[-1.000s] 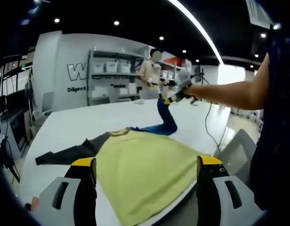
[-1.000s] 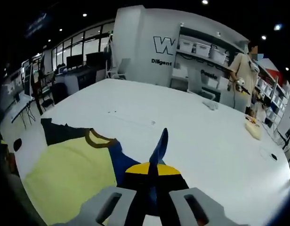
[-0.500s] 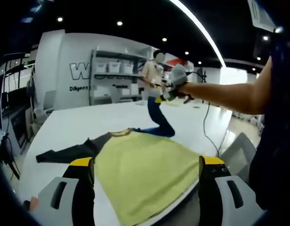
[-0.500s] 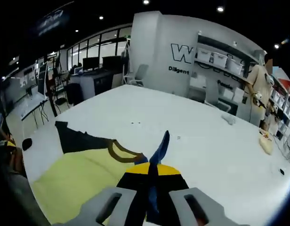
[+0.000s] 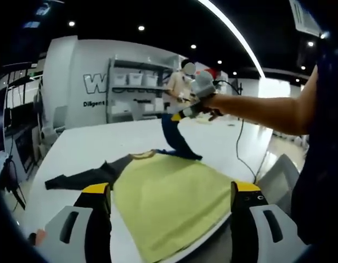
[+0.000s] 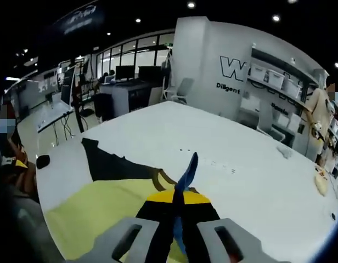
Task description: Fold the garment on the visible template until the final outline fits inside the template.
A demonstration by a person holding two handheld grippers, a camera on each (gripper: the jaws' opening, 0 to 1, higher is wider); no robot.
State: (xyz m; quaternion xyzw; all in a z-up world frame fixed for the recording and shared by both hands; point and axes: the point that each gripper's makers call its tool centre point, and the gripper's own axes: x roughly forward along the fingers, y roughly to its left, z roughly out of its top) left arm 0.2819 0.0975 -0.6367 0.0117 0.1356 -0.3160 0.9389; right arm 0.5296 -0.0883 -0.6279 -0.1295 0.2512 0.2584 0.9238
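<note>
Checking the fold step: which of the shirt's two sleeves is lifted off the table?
The blue sleeve, pinched in the right claw and raised. The black sleeve lies flat on the white table.

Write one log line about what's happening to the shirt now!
right gripper: shut on blue sleeve, lifted | left gripper: open, holding nothing | shirt: flat on white table

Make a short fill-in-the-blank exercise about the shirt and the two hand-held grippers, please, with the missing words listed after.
1. The right hand-held gripper is shut on the shirt's ____ sleeve.
2. The body of the shirt lying on the white table is ____ in colour.
3. The jaws of the left hand-held gripper stand ____, holding nothing.
4. The other sleeve, lying flat on the table, is ____.

Missing words: blue; yellow; open; black
</note>
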